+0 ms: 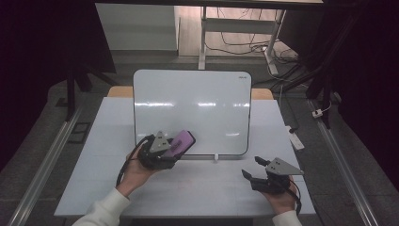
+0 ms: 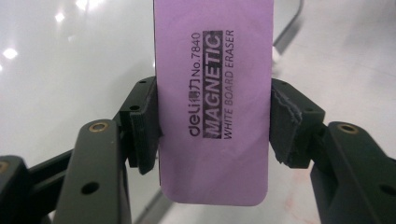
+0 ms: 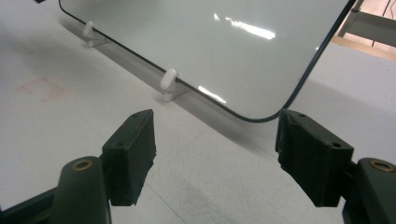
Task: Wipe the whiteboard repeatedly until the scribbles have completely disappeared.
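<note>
White counter [image 1: 197, 188] carries an upright whiteboard [image 1: 193, 108] on small white clip feet [image 3: 168, 81], left gripper [image 1: 162, 151] jaws clamped on the purple magnetic whiteboard eraser [image 2: 212, 98] (at the board's lower left), right gripper [image 1: 254, 170] jaws apart, empty.

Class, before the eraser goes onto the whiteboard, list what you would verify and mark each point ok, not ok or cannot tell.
1. Purple eraser clamped between the left gripper pads: ok.
2. Felt side facing the whiteboard: cannot tell.
3. Whiteboard seated in its white clips: ok.
4. Marks to wipe on the board: cannot tell; it looks clean.
5. Right gripper open, holding nothing, off the board: ok.
</note>
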